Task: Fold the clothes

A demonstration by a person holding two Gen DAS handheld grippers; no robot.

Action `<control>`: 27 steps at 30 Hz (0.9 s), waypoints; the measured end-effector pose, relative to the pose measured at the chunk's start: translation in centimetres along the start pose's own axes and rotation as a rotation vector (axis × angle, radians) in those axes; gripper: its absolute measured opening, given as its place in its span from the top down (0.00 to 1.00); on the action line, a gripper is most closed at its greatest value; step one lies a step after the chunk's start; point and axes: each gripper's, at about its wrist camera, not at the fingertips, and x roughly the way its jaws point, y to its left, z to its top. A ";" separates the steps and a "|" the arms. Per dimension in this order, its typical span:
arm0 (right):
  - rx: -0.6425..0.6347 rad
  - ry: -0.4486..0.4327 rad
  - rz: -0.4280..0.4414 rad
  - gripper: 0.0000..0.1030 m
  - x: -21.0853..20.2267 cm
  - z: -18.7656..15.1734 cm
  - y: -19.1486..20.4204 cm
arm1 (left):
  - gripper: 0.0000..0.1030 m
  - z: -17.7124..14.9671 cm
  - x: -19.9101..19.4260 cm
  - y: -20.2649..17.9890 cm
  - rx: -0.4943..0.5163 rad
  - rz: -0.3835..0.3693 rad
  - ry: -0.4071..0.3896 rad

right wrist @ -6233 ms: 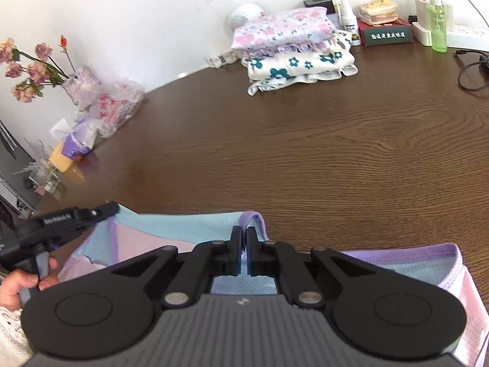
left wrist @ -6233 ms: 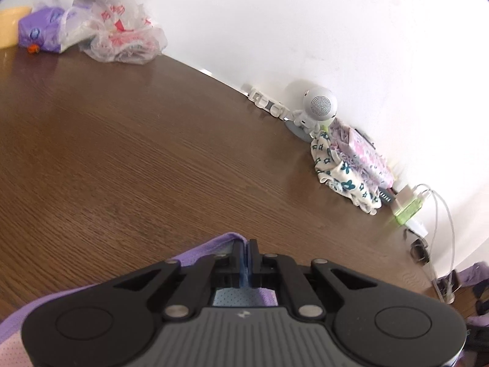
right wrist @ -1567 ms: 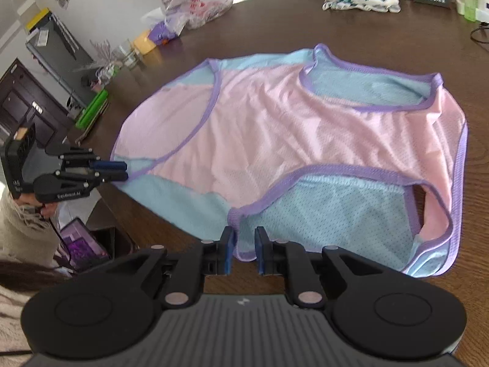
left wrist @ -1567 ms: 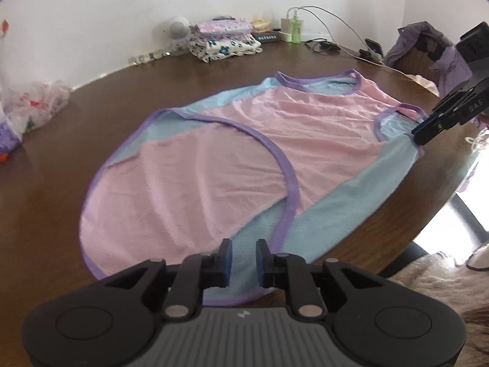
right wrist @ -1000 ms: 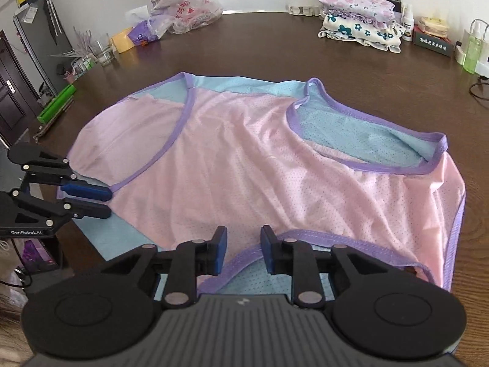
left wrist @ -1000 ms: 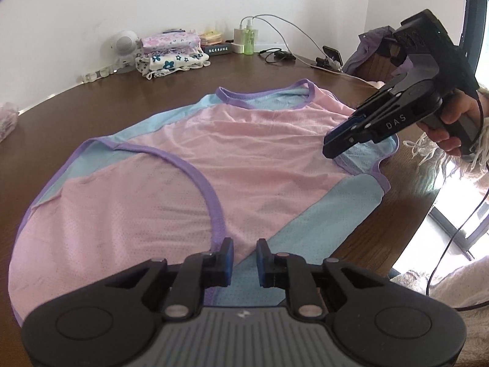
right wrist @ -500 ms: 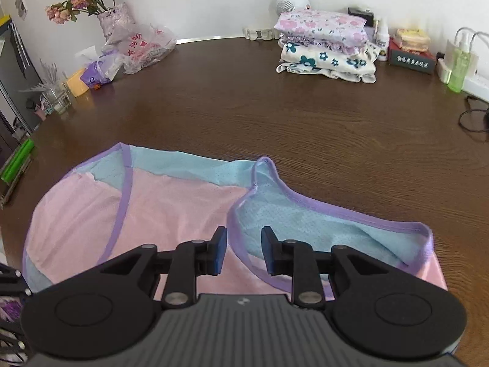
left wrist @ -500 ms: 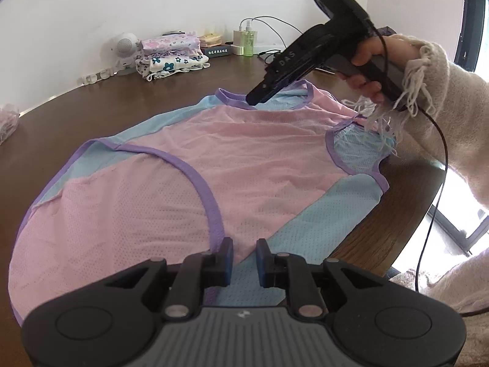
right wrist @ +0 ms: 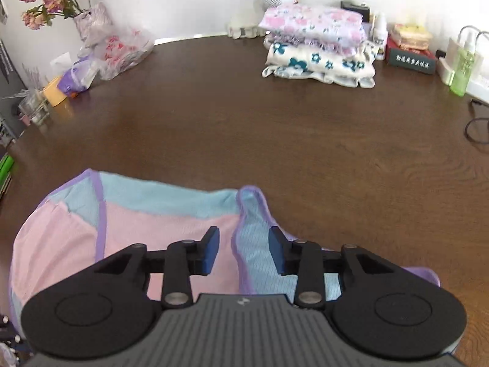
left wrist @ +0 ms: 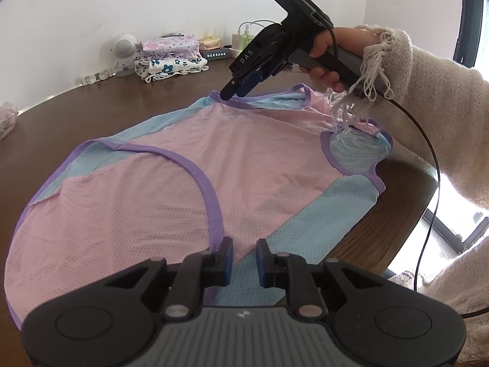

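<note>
A pink and light-blue mesh top with purple trim (left wrist: pixel 171 189) lies spread flat on the brown table (left wrist: pixel 388 223). My left gripper (left wrist: pixel 244 260) is open over the top's near hem, where a purple band meets a blue panel. My right gripper (right wrist: pixel 244 253) is open wide over the far neckline, astride its purple-trimmed edge (right wrist: pixel 238 244). In the left wrist view the right gripper (left wrist: pixel 227 93) hovers at the top's far shoulder, held by a hand in a cream knit sleeve (left wrist: pixel 428 98).
A stack of folded floral clothes (right wrist: pixel 318 46) sits at the table's far edge beside a white fan (left wrist: pixel 123 49), a dark box (right wrist: pixel 411 58) and a green bottle (right wrist: pixel 461 67). Flowers in a vase (right wrist: pixel 88 24) and plastic bags (right wrist: pixel 122 52) stand far left. A cable (right wrist: pixel 473 128) lies at right.
Both grippers let go of the top after spreading it flat. My right gripper has moved across to the far neckline and opened wider. My left gripper stays at the near hem.
</note>
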 end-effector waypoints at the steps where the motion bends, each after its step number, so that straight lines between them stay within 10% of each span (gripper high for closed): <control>1: 0.011 -0.002 -0.004 0.66 0.4 0.4 0.0 | 0.86 0.0 0.0 0.0 -0.003 -0.001 -0.001; 5: 0.067 0.008 0.000 0.96 2.2 1.3 -0.4 | 0.86 -0.1 0.0 0.1 -0.012 -0.001 -0.005; 27: -0.143 0.072 -0.044 0.68 -5.5 -6.8 -4.0 | 0.85 -0.3 -0.2 0.2 -0.027 -0.003 -0.022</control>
